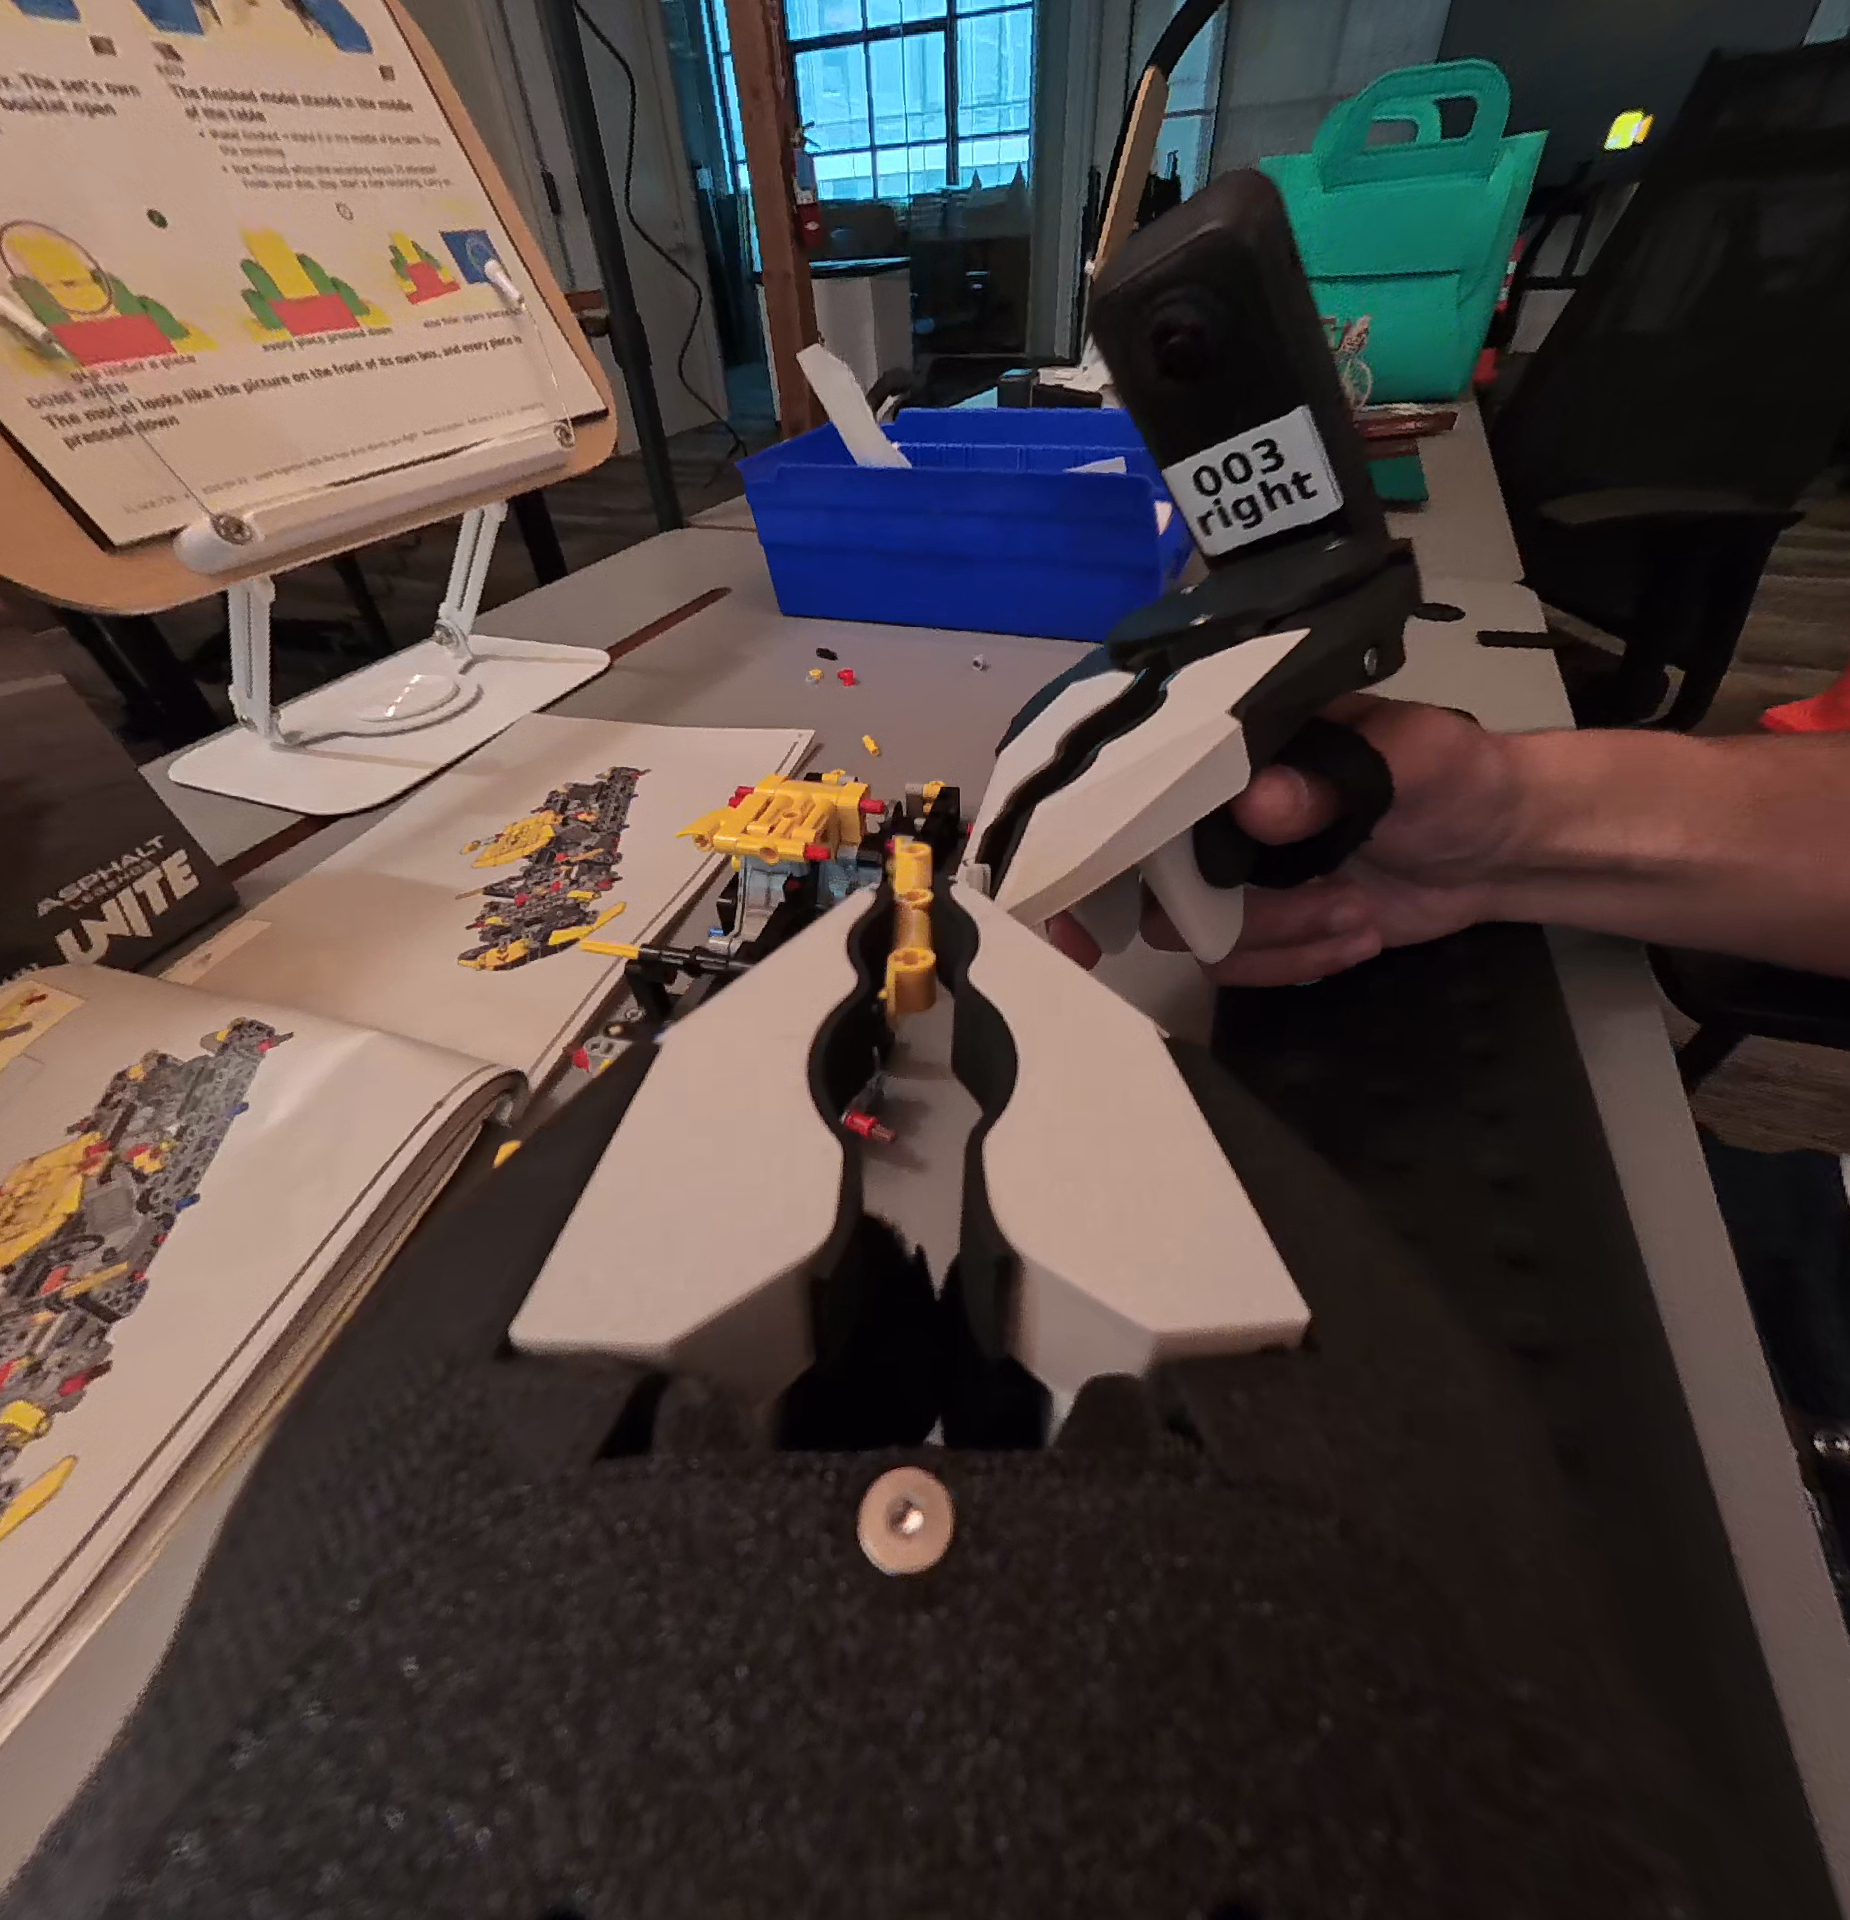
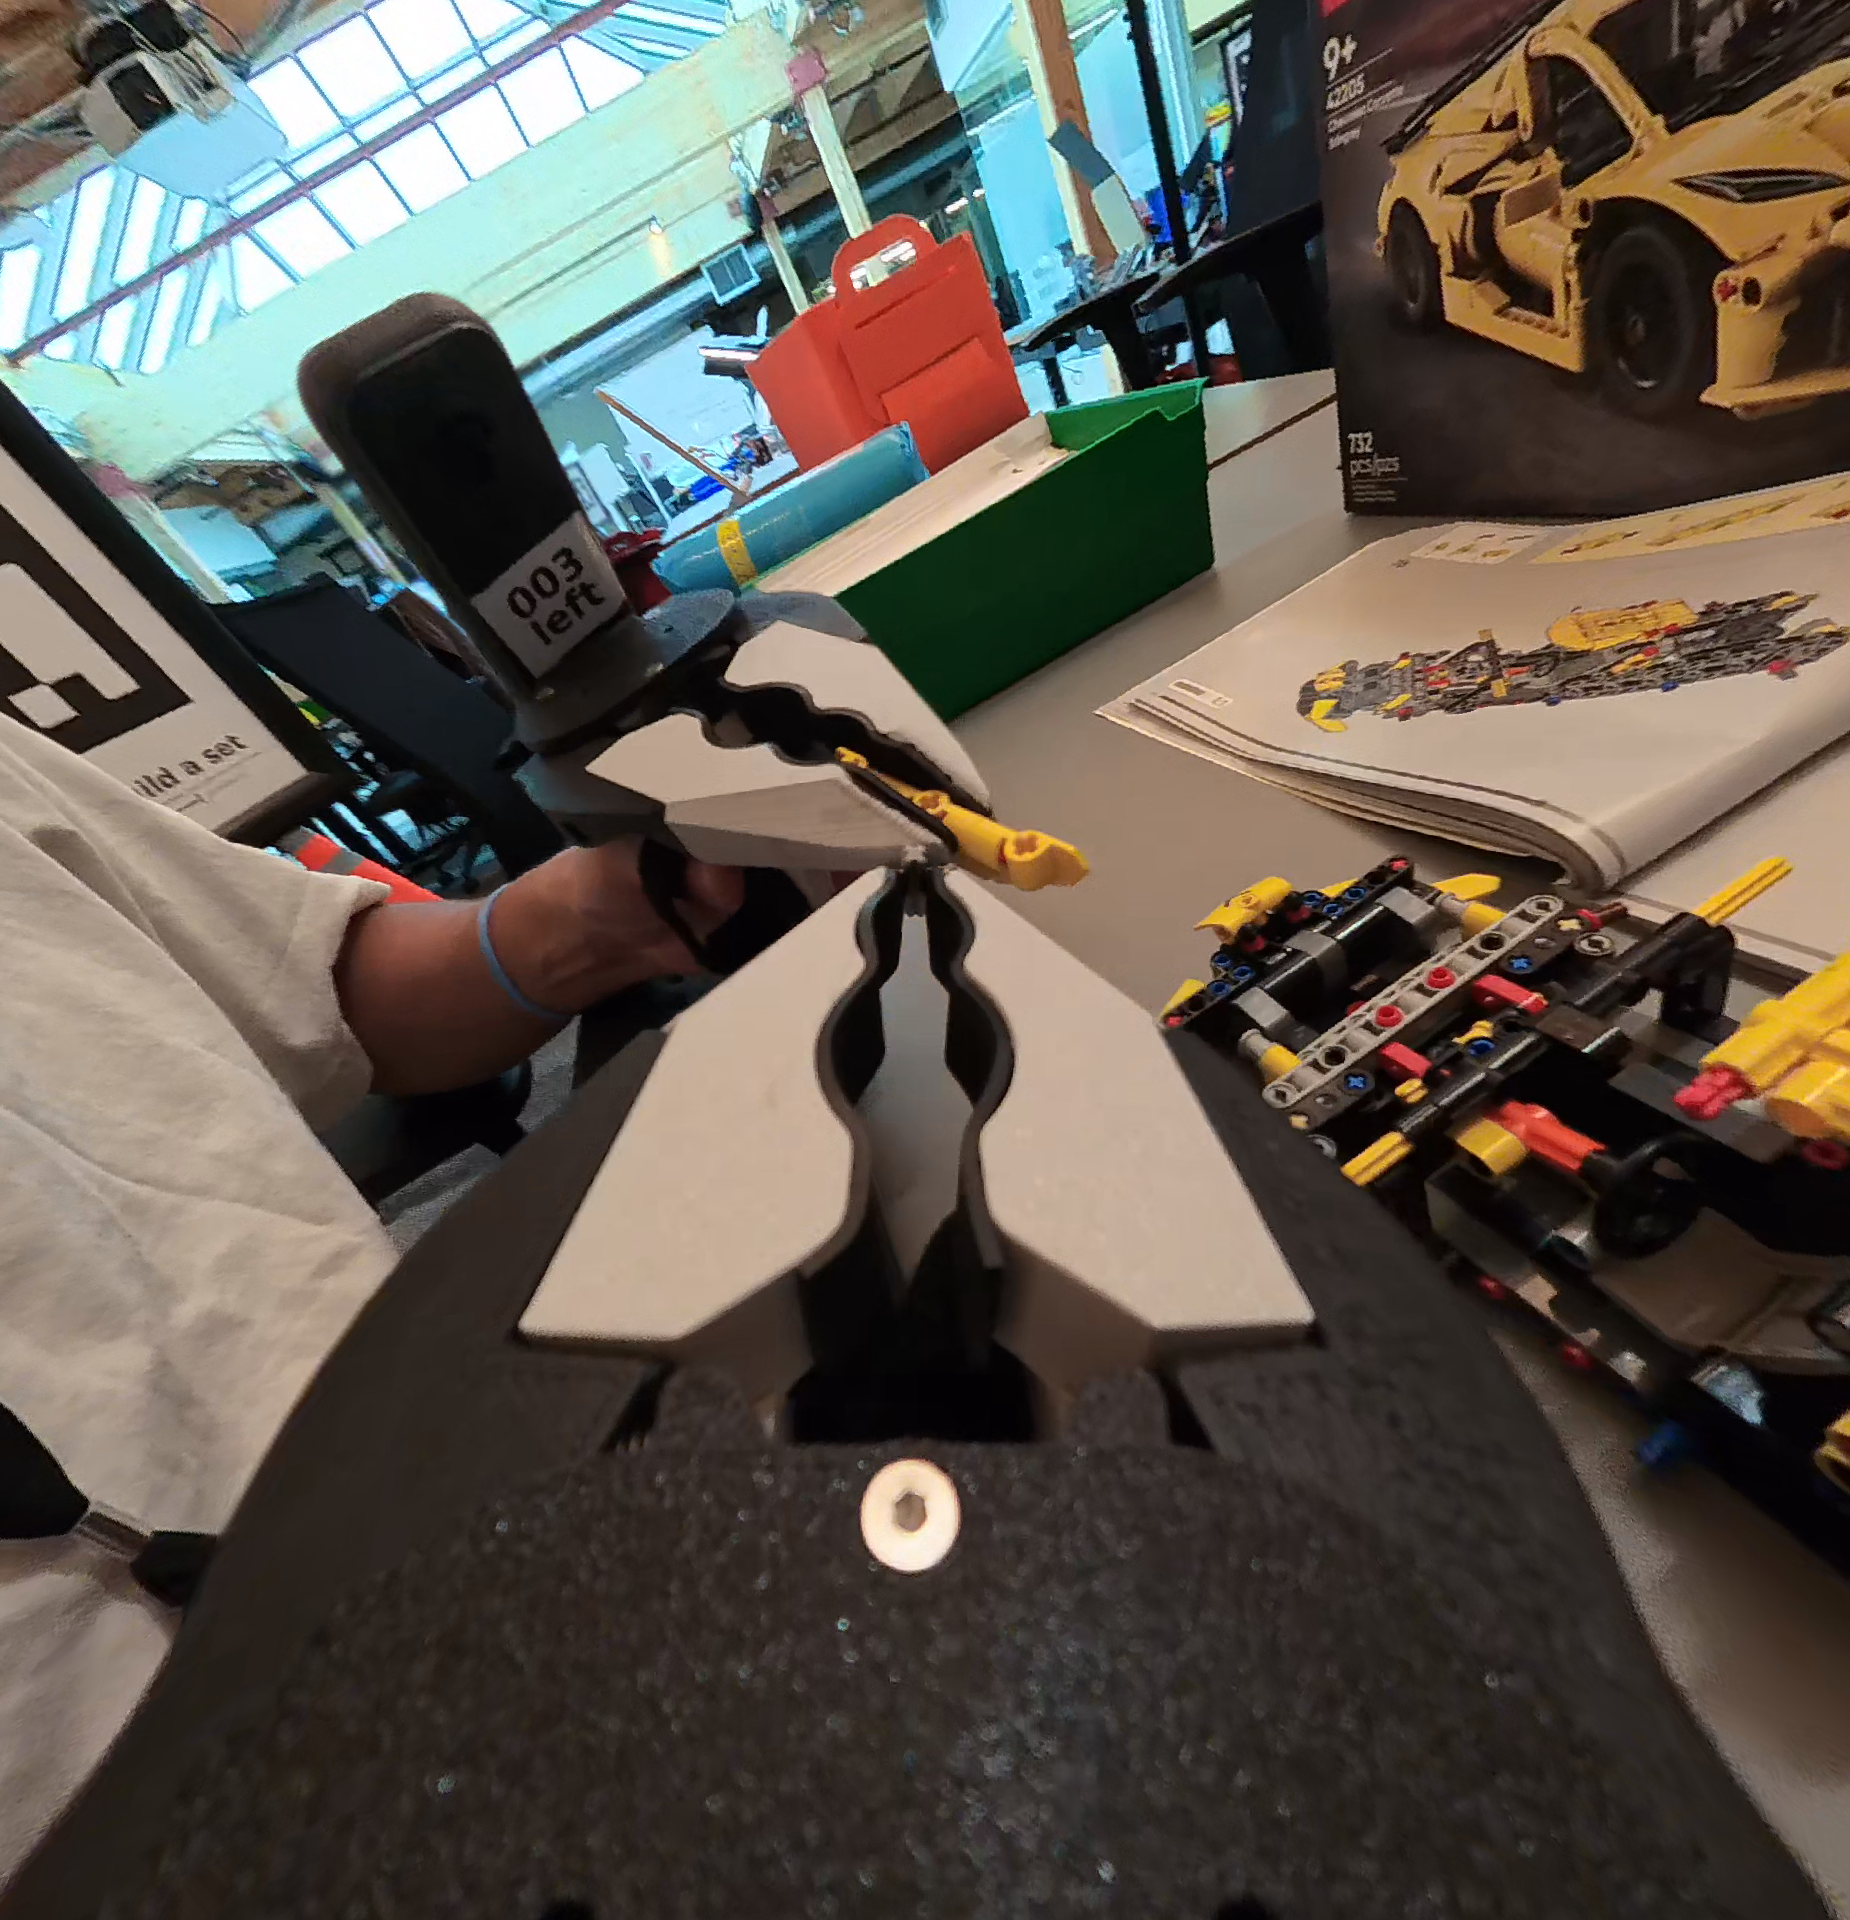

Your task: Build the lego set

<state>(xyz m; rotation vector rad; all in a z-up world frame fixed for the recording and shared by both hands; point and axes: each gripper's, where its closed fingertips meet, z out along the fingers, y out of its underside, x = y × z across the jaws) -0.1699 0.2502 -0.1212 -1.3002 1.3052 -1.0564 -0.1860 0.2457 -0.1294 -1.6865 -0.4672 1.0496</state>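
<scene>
The worktop (image 1: 1607,831) is pale grey, with a dark seam running across it. In the left wrist view, a large gridded window (image 1: 905,99) at 12 o'clock gives cold blue daylight. Beside it, at 11 o'clock, stands a brown wooden post (image 1: 770,208). A black mesh chair (image 1: 1710,343) is at 2 o'clock, on a wooden floor (image 1: 1825,582). In the right wrist view, long skylights (image 2: 308,197) cross the ceiling from 10 to 12 o'clock and the light there is bright. Pale columns (image 2: 833,156) stand at 12 o'clock, and dark desks (image 2: 1129,301) are far behind at 1 o'clock.
</scene>
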